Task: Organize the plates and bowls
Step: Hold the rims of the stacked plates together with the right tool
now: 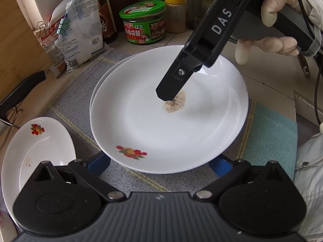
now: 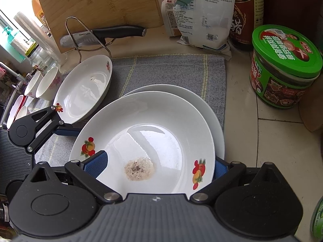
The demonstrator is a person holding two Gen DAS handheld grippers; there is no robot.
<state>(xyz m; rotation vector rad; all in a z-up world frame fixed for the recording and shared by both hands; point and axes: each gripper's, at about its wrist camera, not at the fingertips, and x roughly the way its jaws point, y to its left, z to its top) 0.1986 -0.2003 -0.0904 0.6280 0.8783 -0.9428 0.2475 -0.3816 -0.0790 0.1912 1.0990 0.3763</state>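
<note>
A white plate with fruit decals lies slightly offset on a plain white plate on a grey mat. A speckled residue patch marks its middle. My right gripper is open and straddles the decal plate's rim, one blue finger inside the plate and the other outside it. My left gripper is open at the opposite rim, its blue fingertips partly hidden under the plate's edge. A third decal plate sits to the left.
Two small bowls stand beyond the third plate. A knife rests on a wire rack before a cutting board. Clipped bags, a dark bottle and a green-lidded jar line the back. A gloved hand holds the right gripper.
</note>
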